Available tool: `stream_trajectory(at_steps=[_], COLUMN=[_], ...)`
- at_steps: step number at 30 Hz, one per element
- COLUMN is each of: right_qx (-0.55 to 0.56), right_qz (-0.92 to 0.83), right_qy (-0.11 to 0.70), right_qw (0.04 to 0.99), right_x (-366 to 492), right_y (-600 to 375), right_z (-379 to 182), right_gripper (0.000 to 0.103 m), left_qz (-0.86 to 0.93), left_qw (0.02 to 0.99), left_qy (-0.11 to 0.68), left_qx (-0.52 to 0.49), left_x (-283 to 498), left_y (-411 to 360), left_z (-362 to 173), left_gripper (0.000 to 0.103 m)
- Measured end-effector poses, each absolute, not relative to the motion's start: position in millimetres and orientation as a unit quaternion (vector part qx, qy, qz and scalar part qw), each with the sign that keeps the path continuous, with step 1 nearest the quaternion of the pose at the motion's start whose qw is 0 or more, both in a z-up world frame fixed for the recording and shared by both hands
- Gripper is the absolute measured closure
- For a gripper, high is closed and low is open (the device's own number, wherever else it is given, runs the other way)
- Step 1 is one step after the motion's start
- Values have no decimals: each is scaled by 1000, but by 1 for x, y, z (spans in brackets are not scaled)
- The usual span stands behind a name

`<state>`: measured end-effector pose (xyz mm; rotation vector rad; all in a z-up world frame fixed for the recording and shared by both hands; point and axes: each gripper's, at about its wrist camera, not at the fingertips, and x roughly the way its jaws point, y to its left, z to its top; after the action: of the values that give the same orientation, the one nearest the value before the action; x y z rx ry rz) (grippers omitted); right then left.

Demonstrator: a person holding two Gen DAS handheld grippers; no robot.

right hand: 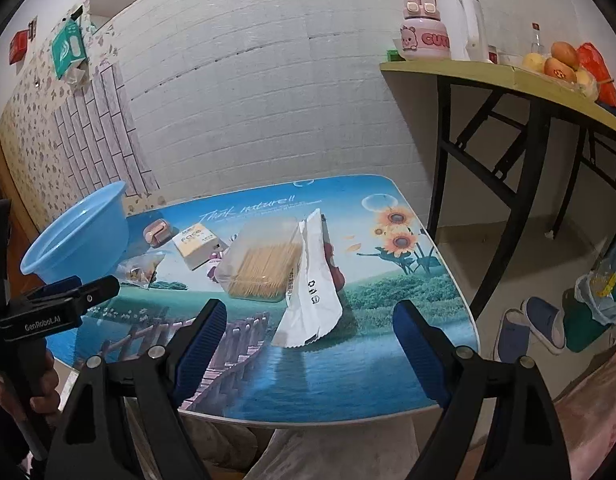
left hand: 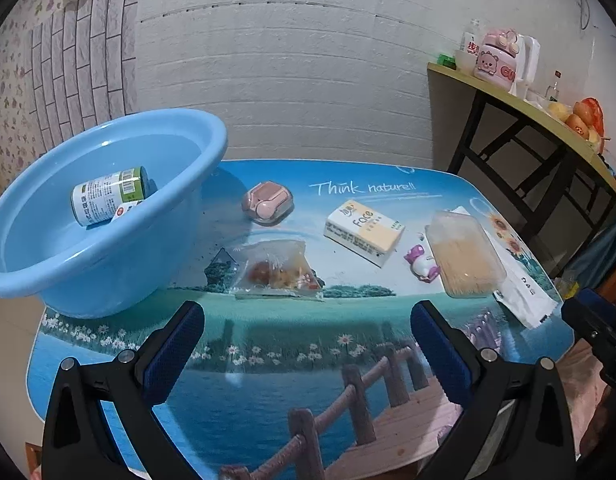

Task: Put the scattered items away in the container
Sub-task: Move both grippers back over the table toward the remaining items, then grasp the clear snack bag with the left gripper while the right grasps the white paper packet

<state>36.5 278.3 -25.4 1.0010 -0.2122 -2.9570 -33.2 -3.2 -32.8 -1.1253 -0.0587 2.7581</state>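
Observation:
A blue basin stands at the table's left and holds a green-and-white can. On the table lie a pink case, a clear snack bag, a tissue pack, a small purple toy, a clear toothpick box and a white packet. My left gripper is open and empty, near the front edge before the snack bag. My right gripper is open and empty, just before the white packet and toothpick box. The basin also shows at left in the right wrist view.
The low table has a printed lake scene. A taller folding table stands at the right with a kettle, a pink jar and fruit. Slippers and a bin lie on the floor at the right. A brick-pattern wall is behind.

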Motion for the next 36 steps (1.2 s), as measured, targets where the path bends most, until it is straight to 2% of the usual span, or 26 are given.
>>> stream_trajectory(at_steps=[7,27,36], right_qx=[327,352,357], right_qz=[-944,-935,-933], right_qy=[-46,-15,-3], right_qw=[12,43,48], right_x=[18,-12,-23], right_y=[286,287,294], right_z=[-29,-51,-55], right_gripper=[20,20,21], left_qz=[918,905,892], left_qw=[66,9,15], left_qy=[-12,-6,-2], left_qx=[-390,-426,-451], left_x=[-47,-96,-112], left_y=[-4,1,2], left_z=[-41,-60,-69], left_gripper=[0,0,0])
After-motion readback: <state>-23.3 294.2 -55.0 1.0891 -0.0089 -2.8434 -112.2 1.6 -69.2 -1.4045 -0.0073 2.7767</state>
